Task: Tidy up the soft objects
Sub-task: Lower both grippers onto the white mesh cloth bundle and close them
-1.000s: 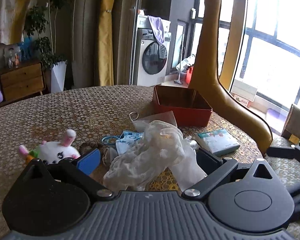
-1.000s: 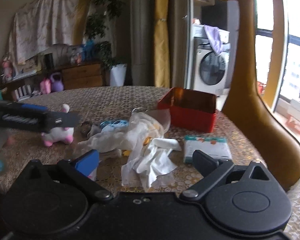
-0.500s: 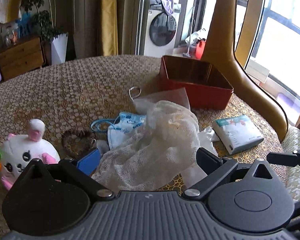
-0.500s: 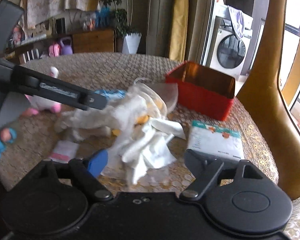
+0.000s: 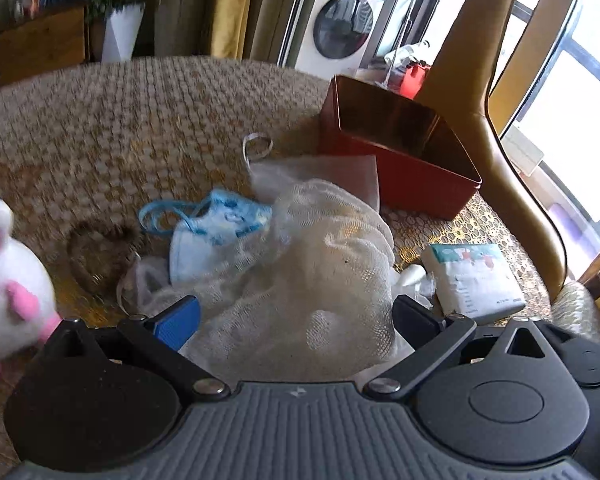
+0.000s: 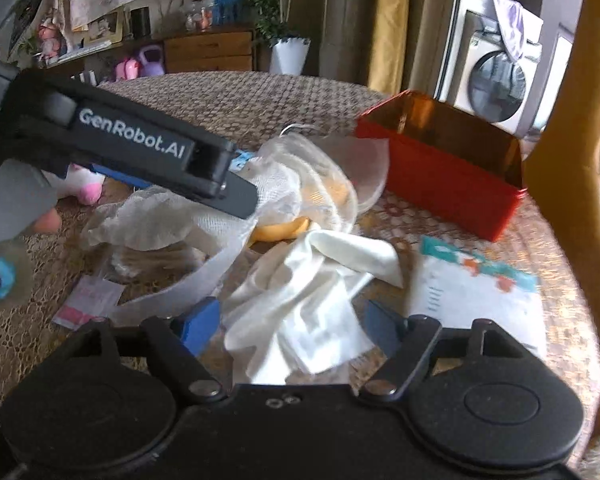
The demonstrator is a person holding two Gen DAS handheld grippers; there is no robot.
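1. Crumpled white mesh netting [image 5: 300, 272] lies on the patterned bench [image 5: 140, 120], bulging between my left fingers [image 5: 178, 320], spread wide.
2. Creamy white cloth [image 6: 312, 292] lies between my right fingers [image 6: 198, 322], closing lately, apart, not pressing.

The left gripper [image 5: 296, 320] was seen with a ribbed grey housing, two black round covers and black linkage arms fastened by silver screws; one fingertip [image 5: 178, 322] was faced in blue, the other was dark. The right gripper [image 6: 290, 326] was built alike, but its housing was black, and small screws were set at its centre. In the right wrist view, white "GenRobot.AI" lettering was carried on the side of the left gripper's black finger.
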